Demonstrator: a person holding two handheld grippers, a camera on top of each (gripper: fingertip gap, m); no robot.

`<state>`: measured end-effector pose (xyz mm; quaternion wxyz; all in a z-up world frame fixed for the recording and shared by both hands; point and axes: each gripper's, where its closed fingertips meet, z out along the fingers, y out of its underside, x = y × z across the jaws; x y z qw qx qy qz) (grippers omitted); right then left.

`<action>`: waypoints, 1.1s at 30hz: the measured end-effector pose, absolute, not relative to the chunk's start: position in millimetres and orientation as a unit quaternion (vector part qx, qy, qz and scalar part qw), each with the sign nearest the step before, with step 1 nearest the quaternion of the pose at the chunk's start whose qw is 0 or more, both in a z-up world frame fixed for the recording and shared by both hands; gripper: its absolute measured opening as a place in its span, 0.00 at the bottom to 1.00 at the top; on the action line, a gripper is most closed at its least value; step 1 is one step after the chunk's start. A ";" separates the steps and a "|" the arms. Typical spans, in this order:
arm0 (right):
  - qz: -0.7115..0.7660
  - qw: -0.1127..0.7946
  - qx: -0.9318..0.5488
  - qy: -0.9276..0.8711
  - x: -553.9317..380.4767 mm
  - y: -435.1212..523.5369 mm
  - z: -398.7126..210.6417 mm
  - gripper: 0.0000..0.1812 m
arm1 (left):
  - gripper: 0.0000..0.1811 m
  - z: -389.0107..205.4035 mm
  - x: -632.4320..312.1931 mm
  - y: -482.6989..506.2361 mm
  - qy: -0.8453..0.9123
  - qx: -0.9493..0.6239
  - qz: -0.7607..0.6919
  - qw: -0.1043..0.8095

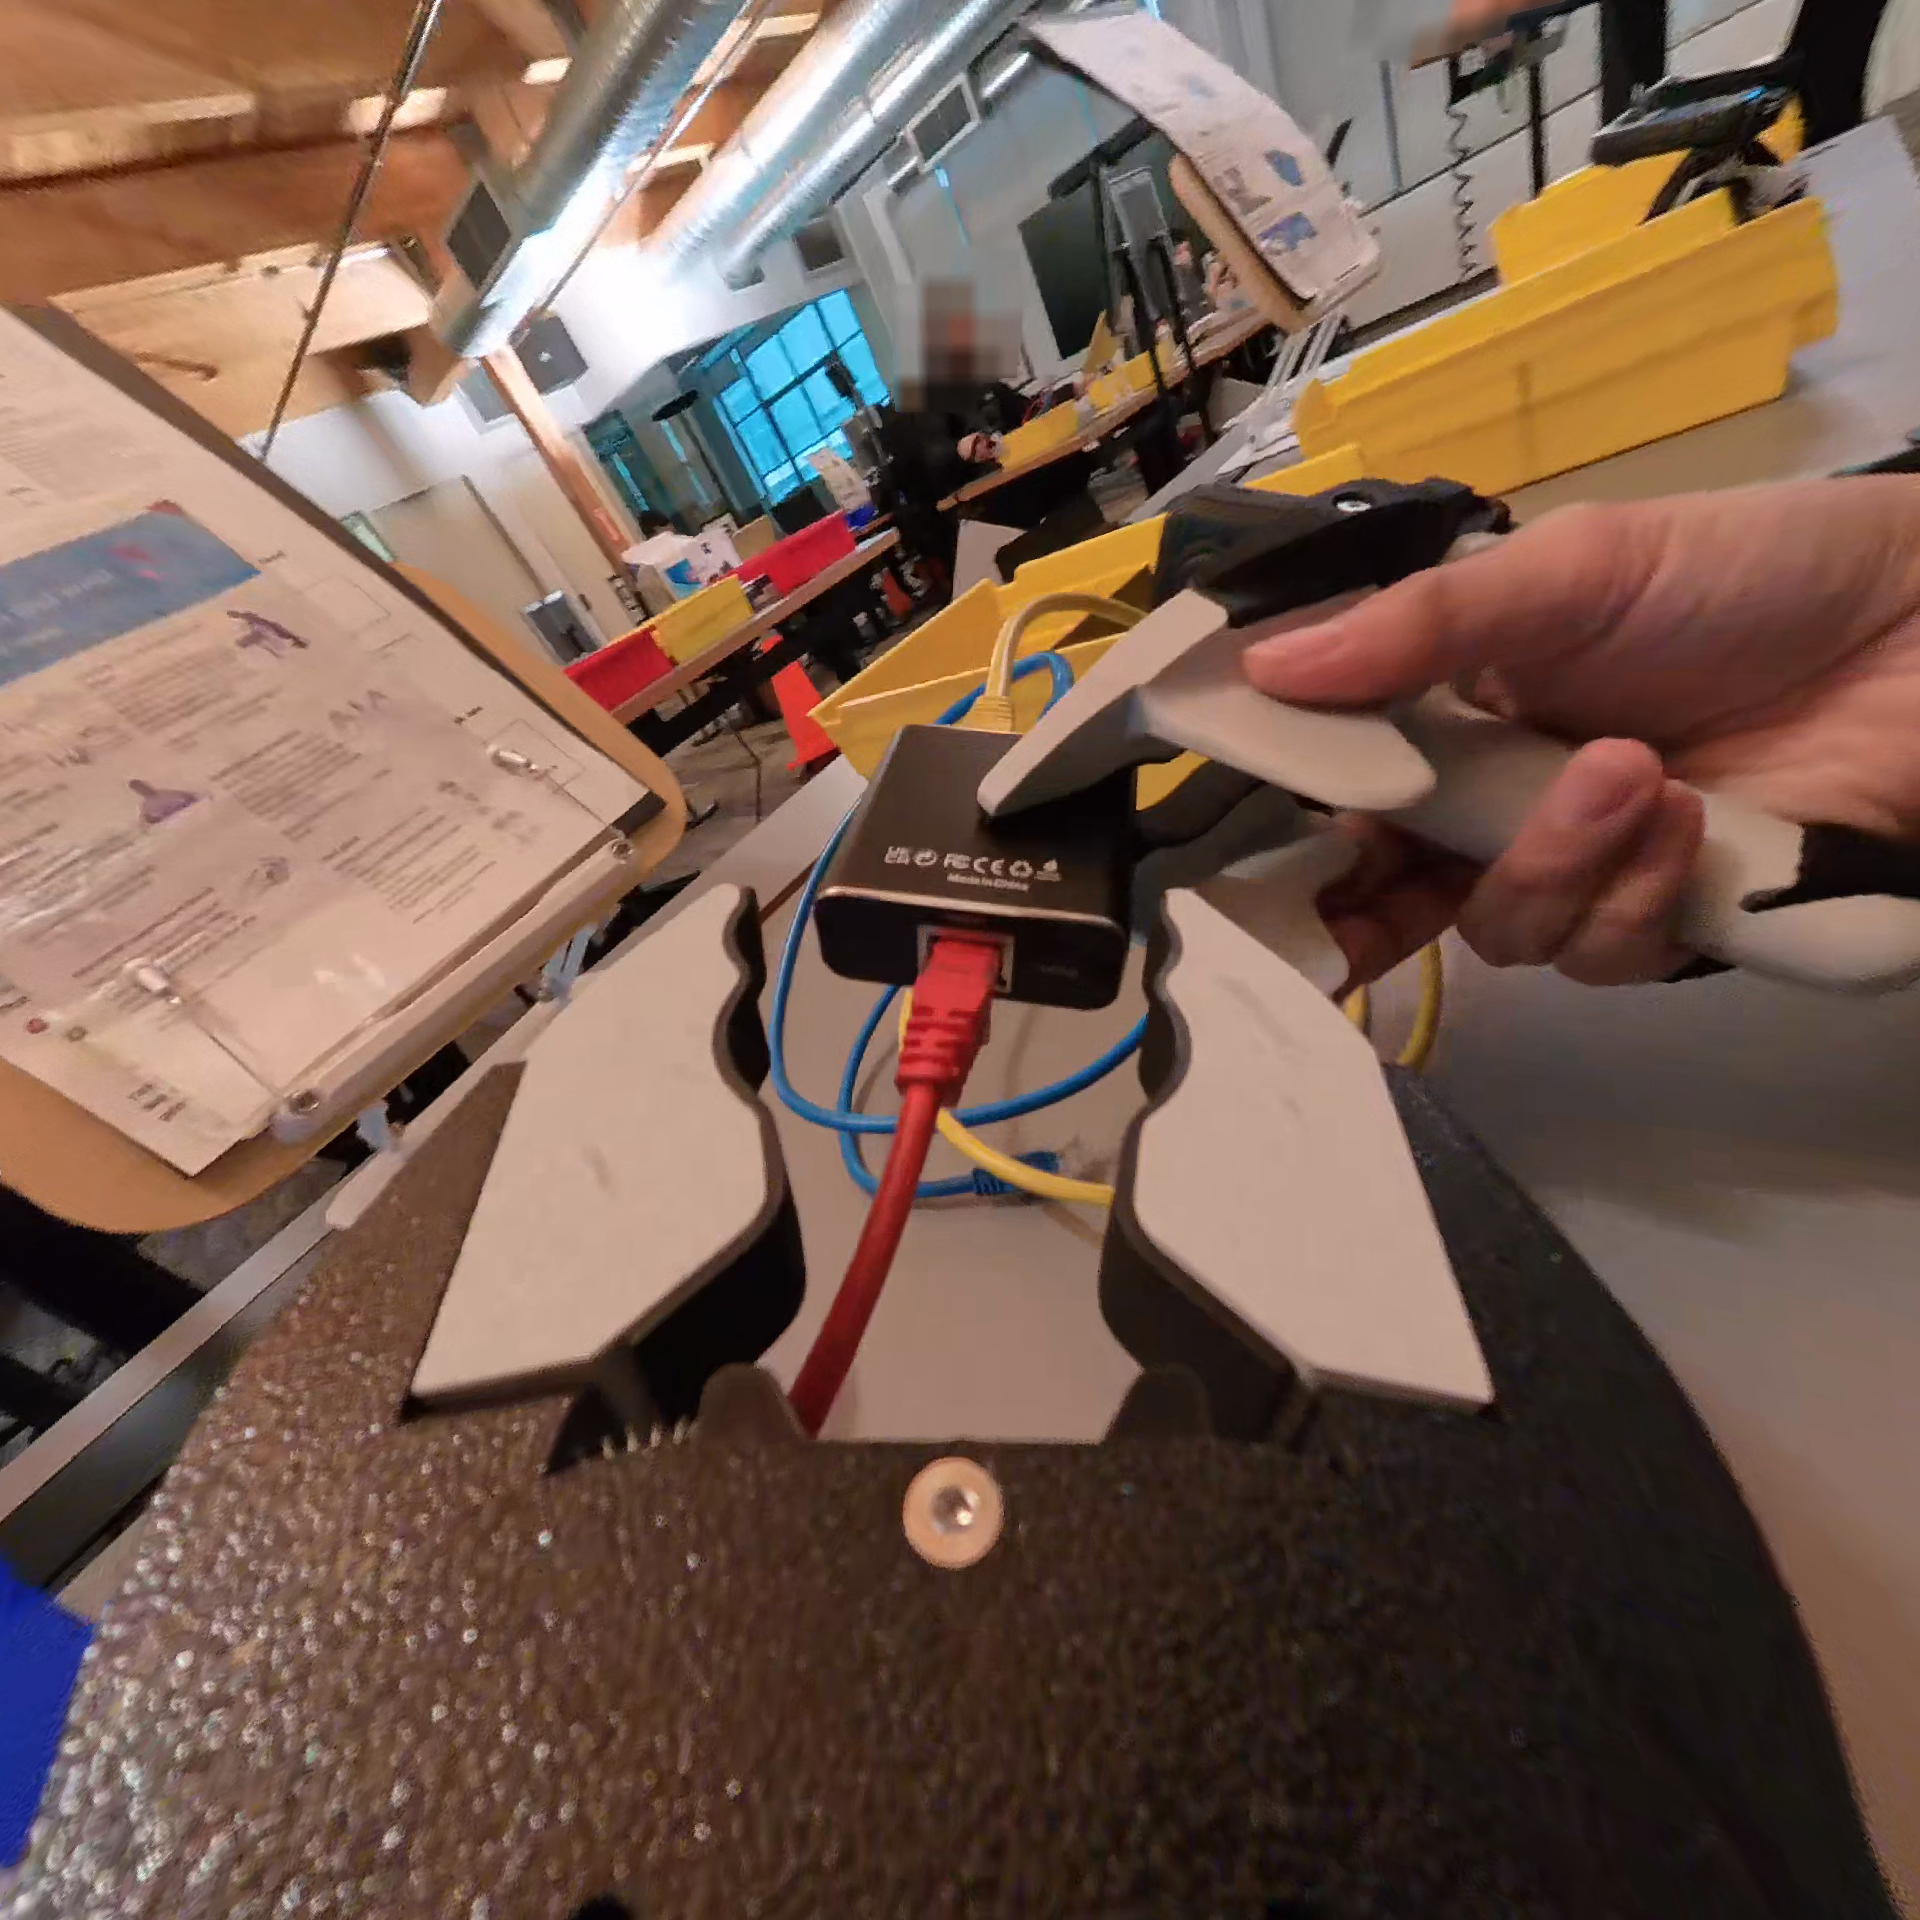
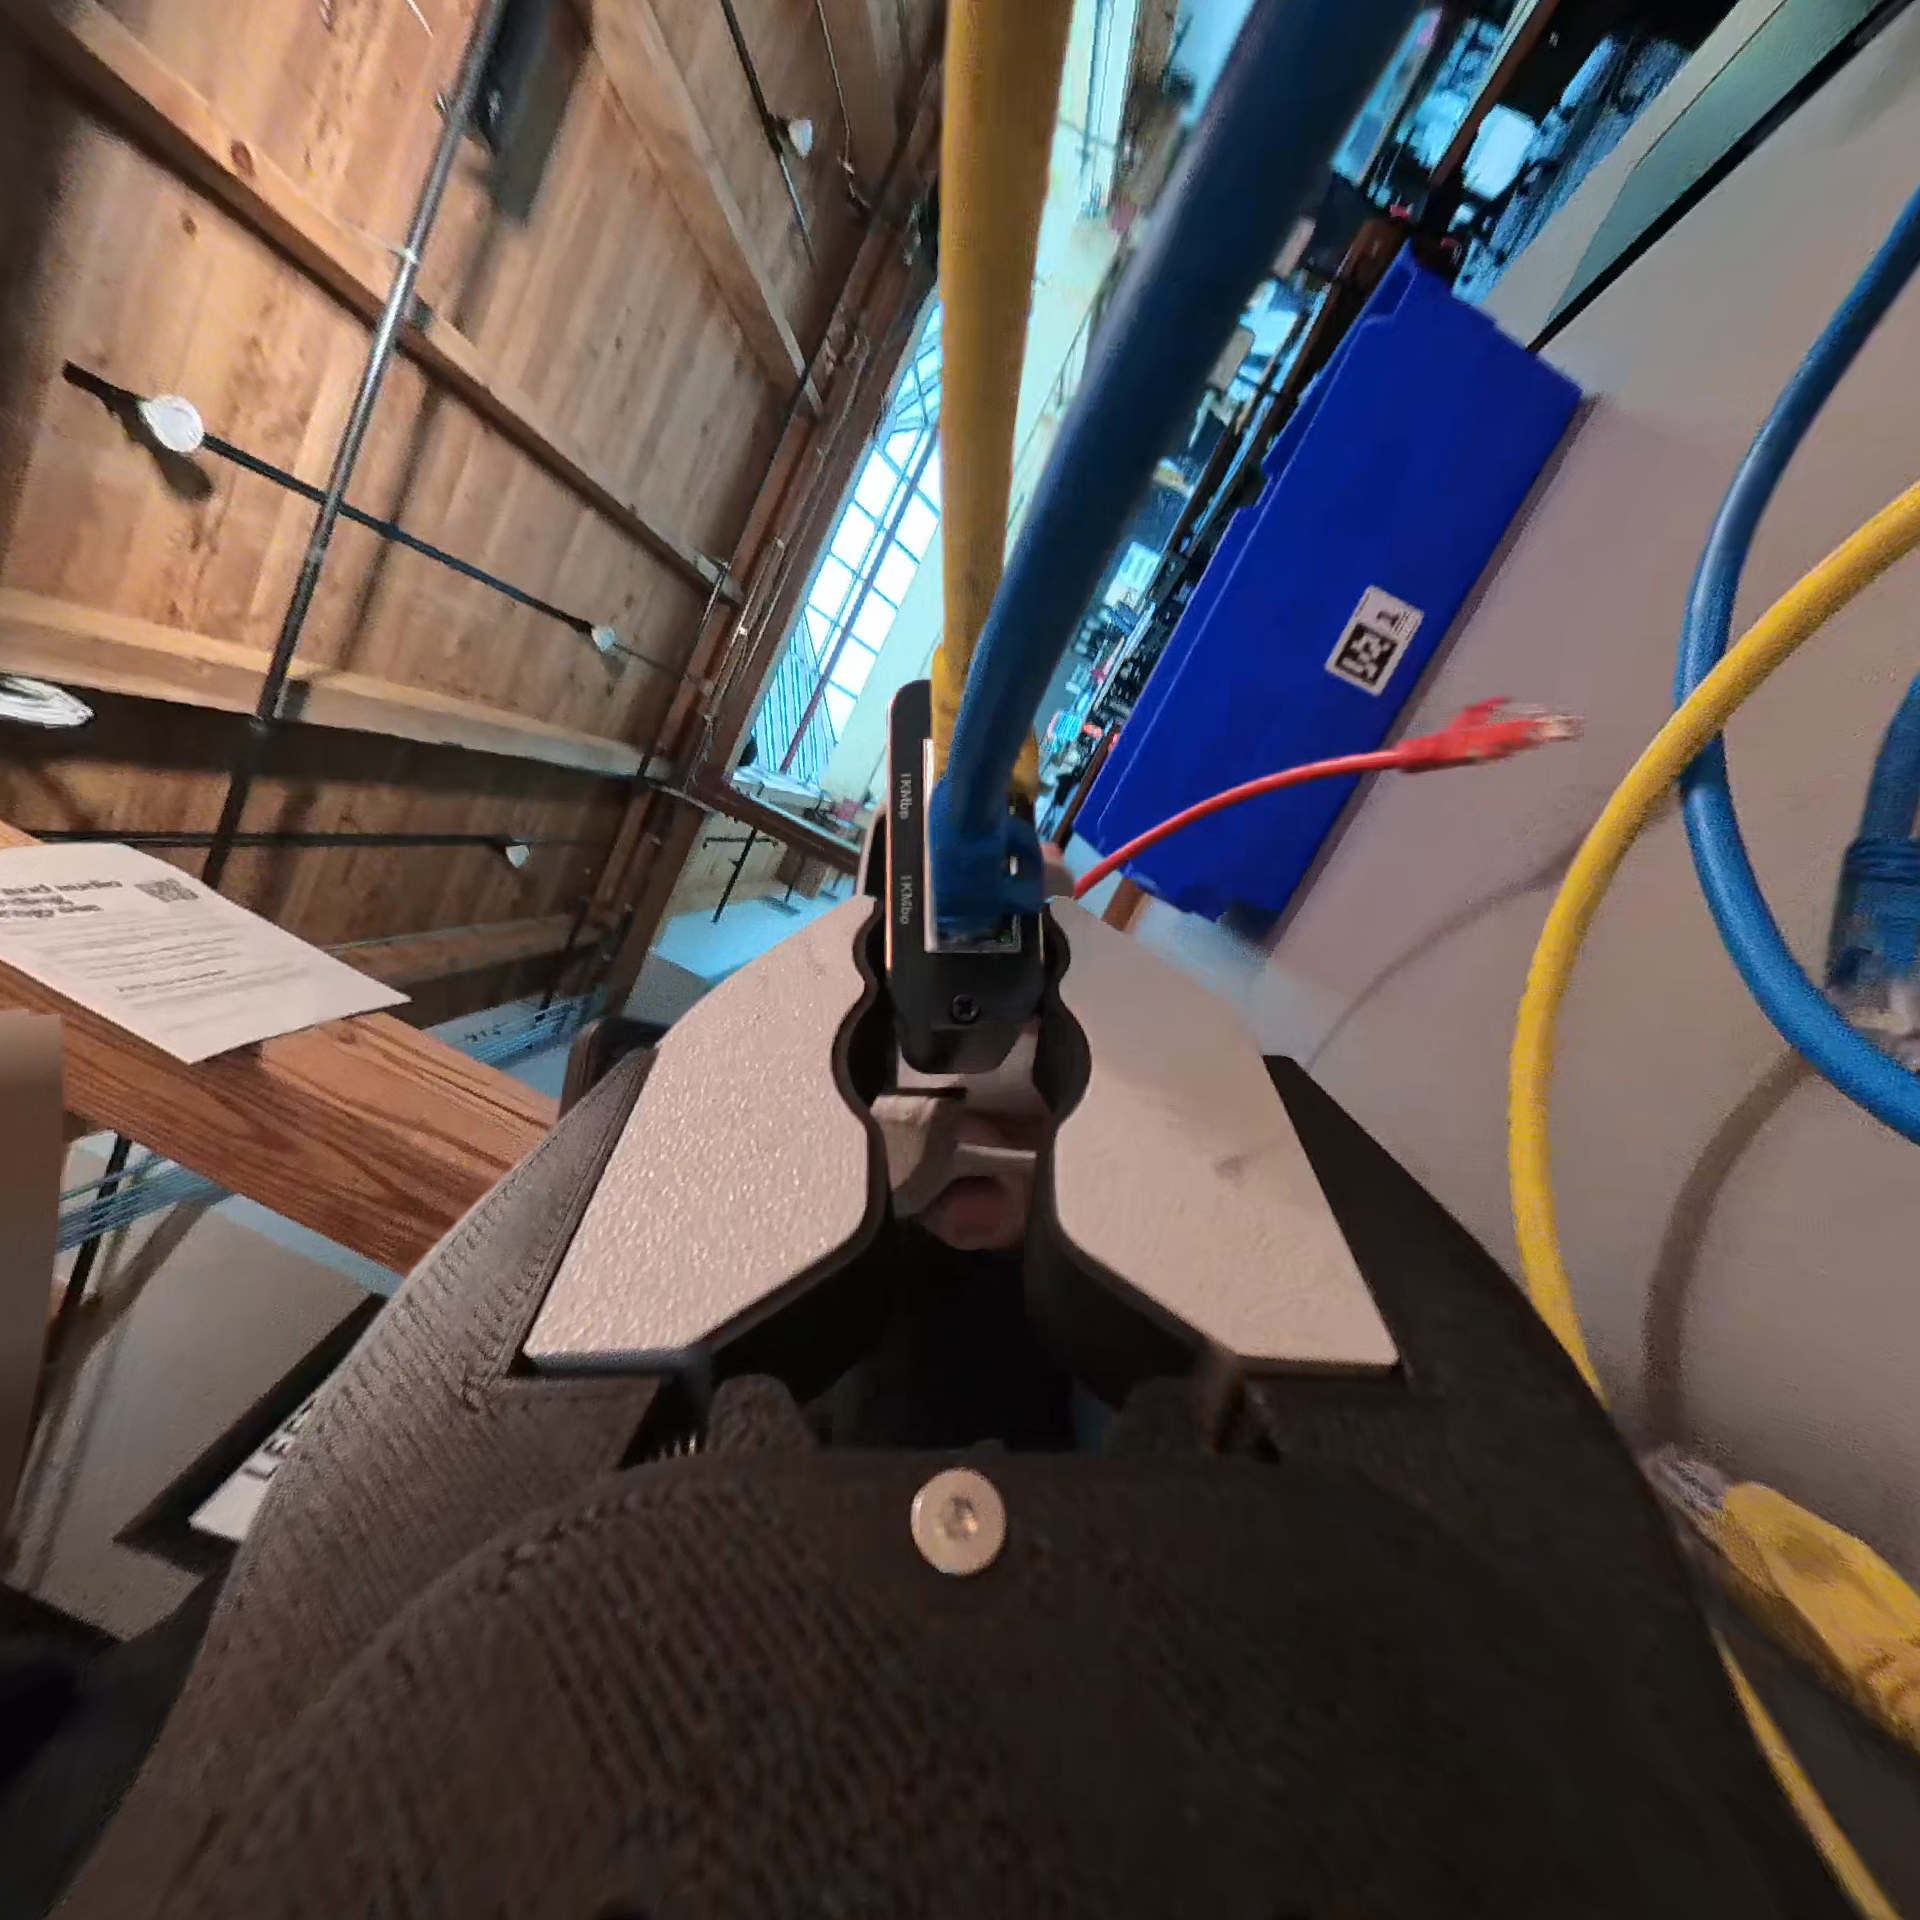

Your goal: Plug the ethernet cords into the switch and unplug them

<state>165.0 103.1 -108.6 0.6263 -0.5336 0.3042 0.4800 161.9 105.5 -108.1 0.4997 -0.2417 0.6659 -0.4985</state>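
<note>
In the left wrist view the black switch (image 1: 966, 831) is held above the grey table. A red cord (image 1: 894, 1174) is plugged into its near port and runs back between my left gripper's (image 1: 956, 914) open fingers, touching neither. My right gripper (image 1: 1049, 821), held by a hand, comes in from the right and is shut on the switch. In the right wrist view my right gripper (image 2: 961, 920) clamps the switch (image 2: 966, 1003). A blue cord (image 2: 1049, 582) and a yellow cord (image 2: 987, 416) are plugged into its facing side. A red plug (image 2: 1486, 732) hangs free beyond.
Loops of blue cord (image 1: 821, 1039) and yellow cord (image 1: 1423, 997) lie on the table under the switch. Yellow bins (image 1: 1621, 343) stand behind and to the right. An instruction board (image 1: 260, 790) stands at the left. A blue bin (image 2: 1330, 623) lies past the switch.
</note>
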 end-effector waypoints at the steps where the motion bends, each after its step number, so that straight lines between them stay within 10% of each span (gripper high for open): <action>1: 0.485 0.620 -0.539 0.298 159.6 104.6 -108.7 0.14 | 0.36 -107.7 161.1 103.4 0.667 -0.230 -0.506 0.496; 30: 0.510 0.595 -0.568 0.252 148.2 113.4 -123.7 0.14 | 0.35 -135.4 165.9 108.1 0.658 -0.254 -0.540 0.458; 33: 0.484 0.599 -0.578 0.270 157.1 111.5 -127.9 0.28 | 0.34 -128.9 162.0 119.5 0.639 -0.263 -0.561 0.457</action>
